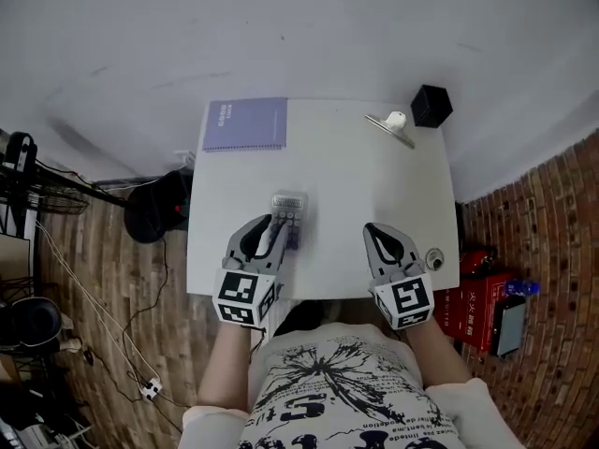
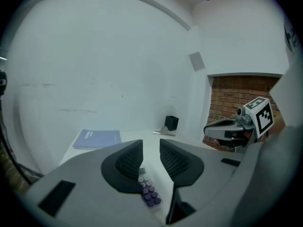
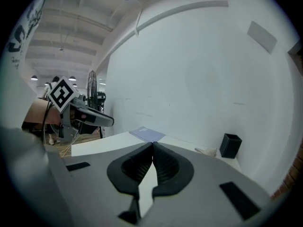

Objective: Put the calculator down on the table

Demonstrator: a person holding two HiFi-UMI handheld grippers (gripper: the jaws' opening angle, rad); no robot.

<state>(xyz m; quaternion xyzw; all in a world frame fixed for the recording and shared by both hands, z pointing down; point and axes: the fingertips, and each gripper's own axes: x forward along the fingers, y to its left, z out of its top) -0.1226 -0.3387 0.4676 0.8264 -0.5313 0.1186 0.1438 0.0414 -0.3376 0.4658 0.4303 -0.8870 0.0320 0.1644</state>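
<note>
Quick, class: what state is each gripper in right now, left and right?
Left gripper: open, holding nothing; the calculator lies on the table below its jaws.
Right gripper: shut, empty.

Silver calculator (image 1: 287, 215) with purple keys, white table (image 1: 356, 185), lavender notebook (image 1: 245, 124), black box (image 1: 431, 107), red brick (image 1: 529, 215); the grey left gripper (image 1: 271, 223) and right gripper (image 1: 374, 228) wear black-and-white square markers.

Left tongs (image 2: 151, 144) gape, right tongs (image 3: 152, 146) are closed (both held side by side).
</note>
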